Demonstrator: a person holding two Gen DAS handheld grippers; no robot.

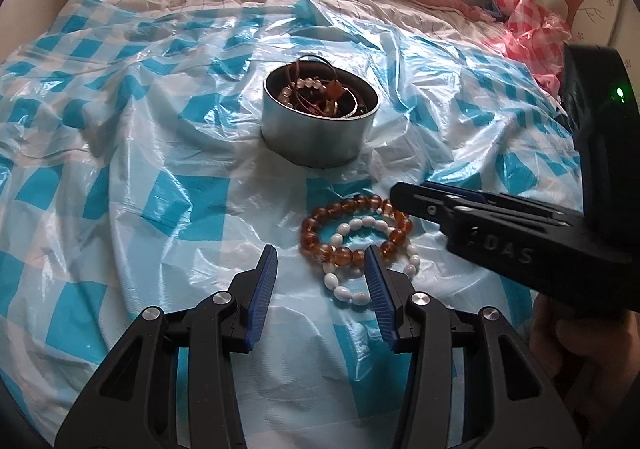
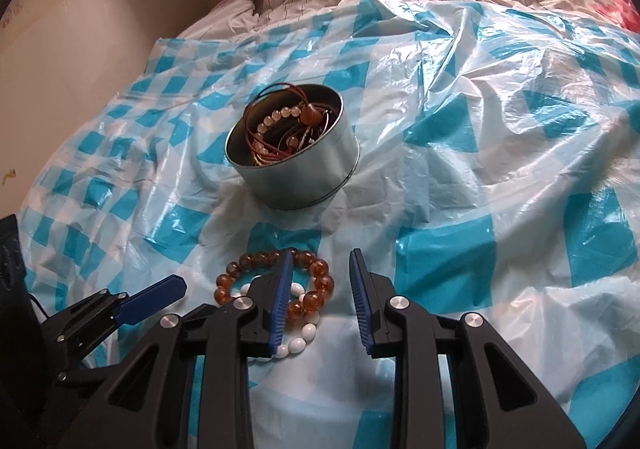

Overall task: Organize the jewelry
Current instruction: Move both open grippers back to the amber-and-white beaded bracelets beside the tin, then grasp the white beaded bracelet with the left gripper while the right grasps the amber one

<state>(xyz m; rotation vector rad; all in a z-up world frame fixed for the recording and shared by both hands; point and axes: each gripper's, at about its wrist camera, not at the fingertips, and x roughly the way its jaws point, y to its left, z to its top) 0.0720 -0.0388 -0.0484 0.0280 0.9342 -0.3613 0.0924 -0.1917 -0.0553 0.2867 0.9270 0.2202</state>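
Most of the jewelry already sits in the round tin [image 1: 318, 129], and two pieces are left just in front of it: an amber bracelet [image 1: 320, 239] overlapping a white bead bracelet [image 1: 344, 291] on the bed's checked plastic sheet [image 1: 120, 177]. My left gripper [image 1: 320, 269] and right gripper [image 2: 320, 281] both hover with jaws spread, holding nothing (each crowds the other over the bracelets).
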